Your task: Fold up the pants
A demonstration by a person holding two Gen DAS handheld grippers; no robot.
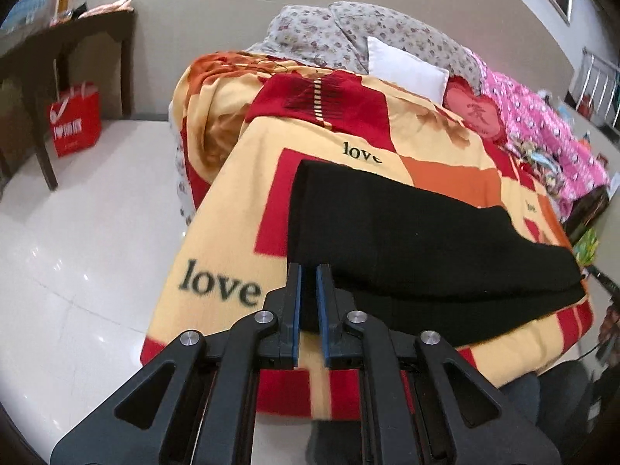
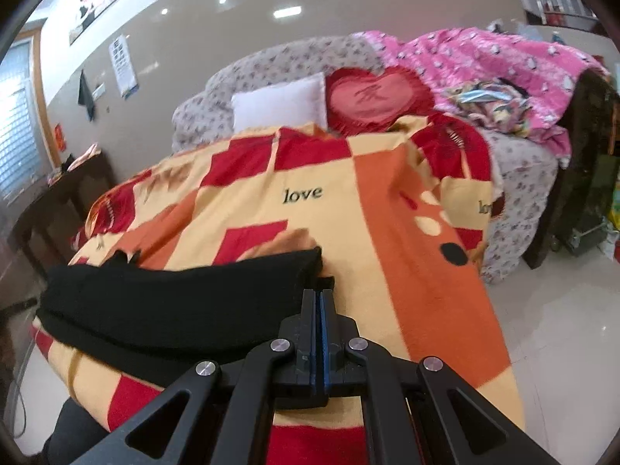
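Black pants (image 1: 407, 240) lie folded in a long band across a yellow, red and orange "love" blanket (image 1: 228, 209) on a bed. My left gripper (image 1: 308, 271) is at the band's near left corner. A narrow gap shows between its blue pads, with dark cloth in it but not pinched. In the right wrist view the pants (image 2: 174, 294) stretch leftwards from my right gripper (image 2: 319, 292). Its pads are pressed together at the cloth's right end corner, and a bit of black fabric pokes out beside the tips.
A white pillow (image 2: 283, 104), a red heart cushion (image 2: 372, 97) and a pink quilt (image 2: 503, 62) lie at the bed's far end. A dark wooden table (image 1: 58, 50) and a red bag (image 1: 75, 120) stand on the glossy tile floor to the left.
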